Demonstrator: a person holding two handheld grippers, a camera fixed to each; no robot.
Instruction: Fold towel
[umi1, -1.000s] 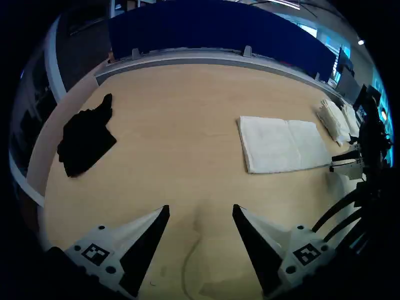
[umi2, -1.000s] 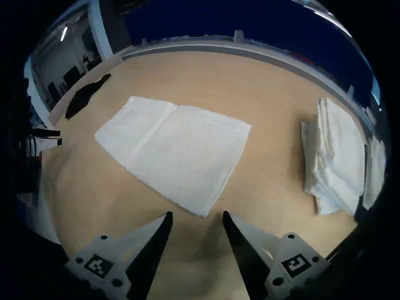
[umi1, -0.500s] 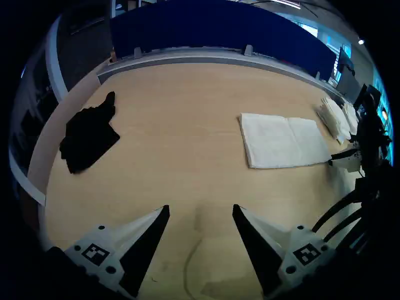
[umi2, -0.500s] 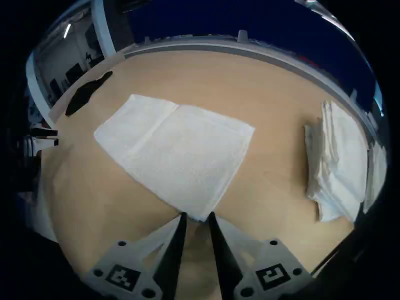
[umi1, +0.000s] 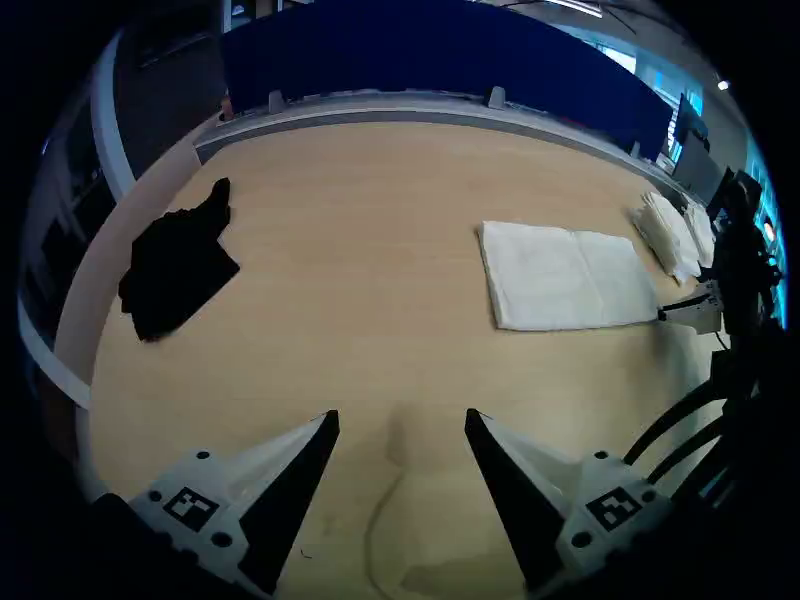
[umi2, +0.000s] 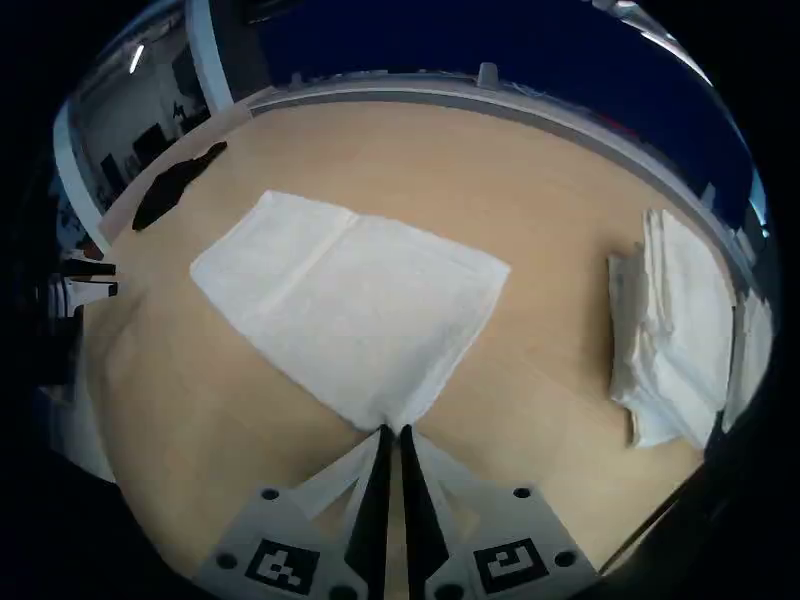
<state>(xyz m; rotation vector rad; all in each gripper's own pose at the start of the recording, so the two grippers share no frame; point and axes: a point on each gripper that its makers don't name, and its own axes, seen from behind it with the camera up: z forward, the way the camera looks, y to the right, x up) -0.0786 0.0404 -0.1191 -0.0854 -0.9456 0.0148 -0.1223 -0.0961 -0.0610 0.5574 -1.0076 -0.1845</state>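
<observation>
A white towel (umi2: 350, 300) lies flat on the wooden table (umi2: 480, 170), partly folded, with a crease running across it. My right gripper (umi2: 393, 432) is shut on the towel's near corner, both fingers pinching the cloth. In the left gripper view the same towel (umi1: 565, 288) lies at the right, and the right gripper (umi1: 672, 314) touches its right corner. My left gripper (umi1: 400, 420) hovers open over bare table, well left of the towel, with nothing between its fingers.
A stack of folded white towels (umi2: 675, 325) sits at the table's right side, also seen as towels (umi1: 668, 235) at the far right. A black cloth (umi1: 175, 265) lies at the left. A blue partition (umi1: 430, 50) backs the table.
My right gripper moved forward to the towel's near corner and shut on it. The left gripper stayed open in place.
</observation>
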